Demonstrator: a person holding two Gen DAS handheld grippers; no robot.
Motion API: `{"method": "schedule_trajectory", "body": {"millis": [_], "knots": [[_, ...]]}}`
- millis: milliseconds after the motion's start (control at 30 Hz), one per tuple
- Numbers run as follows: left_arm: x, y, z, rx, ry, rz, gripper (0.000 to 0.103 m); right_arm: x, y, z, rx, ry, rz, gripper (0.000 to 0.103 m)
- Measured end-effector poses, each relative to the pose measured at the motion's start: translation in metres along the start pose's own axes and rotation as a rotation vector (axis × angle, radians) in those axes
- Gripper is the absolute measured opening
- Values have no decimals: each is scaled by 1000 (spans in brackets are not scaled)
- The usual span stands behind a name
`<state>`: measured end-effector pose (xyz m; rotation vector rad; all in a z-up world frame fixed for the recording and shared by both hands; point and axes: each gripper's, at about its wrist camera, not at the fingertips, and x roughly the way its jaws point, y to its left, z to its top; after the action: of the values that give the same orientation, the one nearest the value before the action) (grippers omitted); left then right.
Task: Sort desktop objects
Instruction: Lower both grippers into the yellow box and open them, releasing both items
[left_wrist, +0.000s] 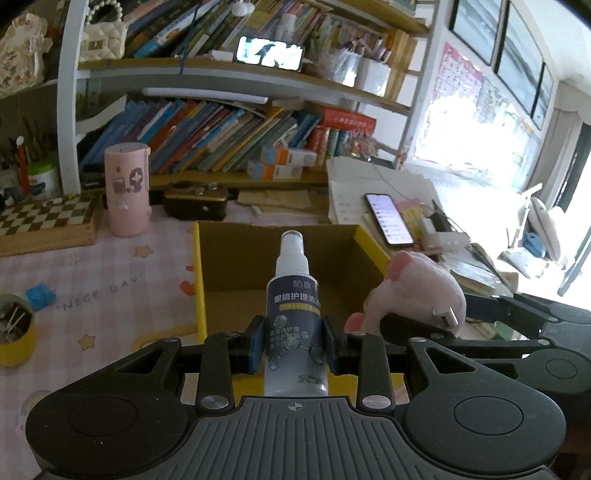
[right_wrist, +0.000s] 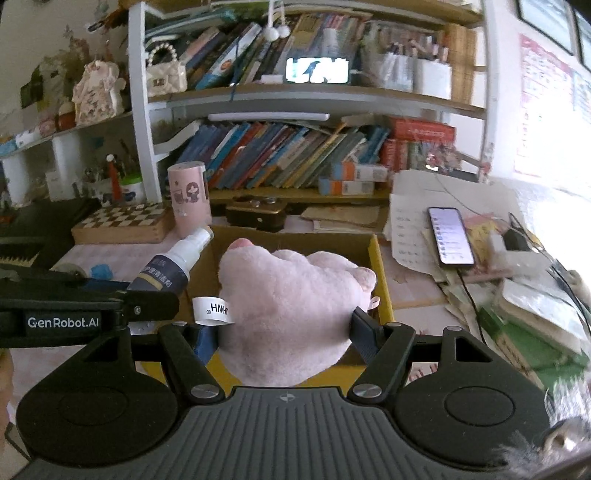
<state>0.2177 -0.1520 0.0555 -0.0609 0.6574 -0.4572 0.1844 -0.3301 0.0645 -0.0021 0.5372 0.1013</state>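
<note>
Left gripper (left_wrist: 293, 345) is clamped on the upright spray bottle (left_wrist: 293, 295); right gripper (right_wrist: 288, 332) is clamped on the pink plush toy (right_wrist: 291, 295). Both loads are held above the near edge of the open cardboard box (left_wrist: 236, 266), which lies ahead and below.

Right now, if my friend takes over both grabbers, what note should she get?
Left gripper: jaws shut on the spray bottle, upright, in front of the box.
Right gripper: jaws shut on the pink plush toy, in front of the same box.
Done: both picked up.
Left: neither is in the box yet; it looks empty. A blue eraser sits on the desk mat.
</note>
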Motion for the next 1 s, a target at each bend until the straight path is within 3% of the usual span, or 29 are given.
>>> {"method": "schedule_trajectory", "body": {"millis": [200, 467, 867, 933, 1000], "knots": [[32, 11, 12, -27, 54, 17, 31, 42, -11, 15, -108, 53, 52, 68], [78, 8, 21, 38, 121, 78, 31, 105, -12, 30, -329, 207, 164, 68], [125, -8, 22, 130, 279, 143, 31, 166, -7, 16, -728, 357, 180, 69], [131, -10, 21, 141, 300, 150, 21, 173, -6, 11, -769, 375, 189, 69], [133, -12, 20, 153, 307, 157, 22, 179, -6, 9, -805, 390, 199, 69]]}}
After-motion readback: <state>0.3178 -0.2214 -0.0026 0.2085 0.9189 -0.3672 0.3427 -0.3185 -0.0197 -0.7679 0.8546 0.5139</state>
